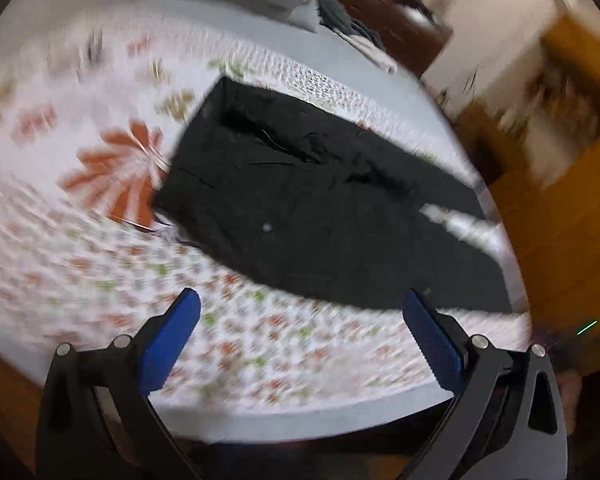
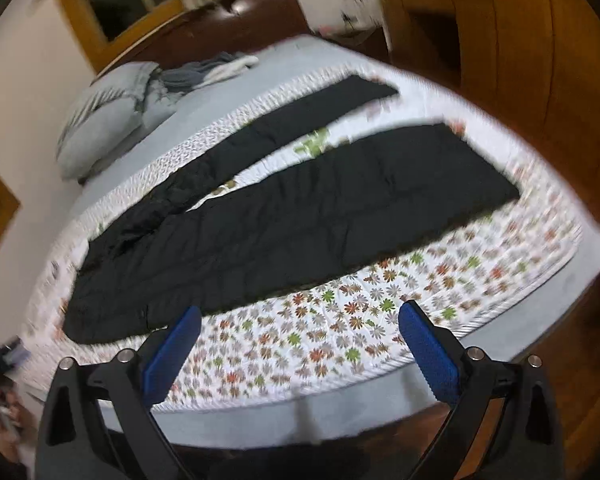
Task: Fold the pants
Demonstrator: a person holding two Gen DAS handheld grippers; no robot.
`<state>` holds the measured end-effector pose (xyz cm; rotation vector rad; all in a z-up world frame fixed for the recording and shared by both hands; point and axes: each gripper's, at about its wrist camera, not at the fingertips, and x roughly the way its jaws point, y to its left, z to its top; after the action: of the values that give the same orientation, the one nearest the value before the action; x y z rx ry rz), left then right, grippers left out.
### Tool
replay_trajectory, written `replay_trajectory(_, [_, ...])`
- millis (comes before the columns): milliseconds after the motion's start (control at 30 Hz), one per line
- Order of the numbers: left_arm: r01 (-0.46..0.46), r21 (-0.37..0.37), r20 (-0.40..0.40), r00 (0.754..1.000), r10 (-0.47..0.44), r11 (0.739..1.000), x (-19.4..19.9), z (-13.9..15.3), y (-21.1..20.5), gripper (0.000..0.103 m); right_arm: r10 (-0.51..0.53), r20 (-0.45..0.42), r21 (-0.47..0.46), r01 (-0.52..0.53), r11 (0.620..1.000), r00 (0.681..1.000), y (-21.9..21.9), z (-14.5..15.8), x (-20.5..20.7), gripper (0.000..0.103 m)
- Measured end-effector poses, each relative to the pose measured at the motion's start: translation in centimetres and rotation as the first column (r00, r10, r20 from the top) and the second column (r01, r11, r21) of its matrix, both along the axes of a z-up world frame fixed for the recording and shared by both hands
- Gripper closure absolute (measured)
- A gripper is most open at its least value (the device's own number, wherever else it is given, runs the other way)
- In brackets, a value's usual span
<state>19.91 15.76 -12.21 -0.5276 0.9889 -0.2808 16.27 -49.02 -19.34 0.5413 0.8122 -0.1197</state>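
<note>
Both the left gripper [image 1: 300, 336] and right gripper [image 2: 300, 340] hang wide apart and empty above the flowered white quilt [image 2: 340, 340], the flat black fabric pants [image 2: 284, 216] lying ahead, waistband leftward, legs running rightward.

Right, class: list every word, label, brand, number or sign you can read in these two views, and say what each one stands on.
None: no readable text appears in either view.
Black pants: no label or tag legible; a small pale speck on them is too blurred to tell.
Floral bedspread: a flower pattern only, no lettering.
Left gripper and right gripper: blue pads, no markings visible.
</note>
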Motion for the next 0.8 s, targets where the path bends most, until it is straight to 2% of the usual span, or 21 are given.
replay_trajectory(100, [-0.048, -0.135, -0.064, 0.997, 0.040, 0.990, 3.4, -2.2, 2.0, 0.003, -0.032, -0.036, 0.140, 0.037, 0.990, 0.999, -3.5, -2.8, 1.9, 0.003])
replay_trajectory(200, [-0.087, -0.266, -0.104, 0.993, 0.061, 0.960, 5.5, -3.9, 2.7, 0.003, -0.051, -0.041, 0.277, 0.060, 0.959, 0.998, -6.4, -5.4, 3.3, 0.003])
replay_trajectory(233, [-0.108, -0.259, -0.140, 0.987, 0.074, 0.960, 6.4, -4.8, 2.7, 0.003, -0.062, -0.042, 0.302, 0.072, 0.951, 0.997, -7.0, -5.9, 3.5, 0.003])
replay_trajectory(300, [-0.150, -0.158, -0.207, 0.971, 0.116, 0.976, 7.6, -6.0, 2.5, 0.003, -0.073, -0.044, 0.348, 0.084, 0.934, 0.996, -8.1, -6.8, 4.0, 0.003])
replay_trajectory(333, [-0.164, -0.132, -0.229, 0.964, 0.131, 0.978, 8.2, -6.7, 2.5, 0.003, -0.085, -0.042, 0.375, 0.095, 0.922, 0.995, -8.8, -7.4, 4.2, 0.003])
replay_trajectory(400, [-0.166, -0.126, -0.244, 0.961, 0.132, 0.978, 9.0, -7.3, 2.4, 0.003, -0.097, -0.033, 0.408, 0.102, 0.907, 0.995, -9.7, -7.9, 4.5, 0.003])
replay_trajectory(467, [-0.192, -0.076, -0.256, 0.952, 0.167, 0.978, 9.9, -8.2, 2.5, 0.003, -0.111, -0.024, 0.447, 0.110, 0.888, 0.994, -10.9, -8.5, 4.6, 0.003])
replay_trajectory(600, [-0.229, -0.083, -0.273, 0.941, 0.199, 0.970, 11.2, -9.9, 2.8, 0.004, -0.151, 0.002, 0.512, 0.129, 0.849, 0.988, -13.5, -9.1, 4.3, 0.003])
replay_trajectory(667, [-0.241, -0.084, -0.246, 0.945, 0.214, 0.967, 11.2, -9.9, 3.0, 0.004, -0.218, 0.022, 0.569, 0.167, 0.805, 0.976, -15.9, -9.5, 3.4, 0.003])
replay_trajectory(700, [-0.245, -0.086, -0.228, 0.948, 0.220, 0.966, 11.1, -9.8, 3.0, 0.015, -0.246, 0.029, 0.594, 0.181, 0.784, 0.969, -16.8, -9.7, 3.1, 0.003])
replay_trajectory(733, [-0.248, -0.064, -0.224, 0.948, 0.228, 0.967, 10.8, -9.9, 3.0, 0.033, -0.268, 0.042, 0.619, 0.185, 0.763, 0.963, -17.8, -10.0, 2.7, 0.003])
replay_trajectory(767, [-0.259, -0.019, -0.231, 0.941, 0.247, 0.966, 10.6, -10.1, 3.0, 0.042, -0.278, 0.046, 0.626, 0.190, 0.756, 0.959, -18.3, -10.2, 2.5, 0.004])
replay_trajectory(800, [-0.269, -0.001, -0.234, 0.936, 0.262, 0.963, 10.3, -10.1, 3.1, 0.057, -0.289, 0.052, 0.627, 0.194, 0.754, 0.956, -18.8, -10.4, 2.5, 0.007])
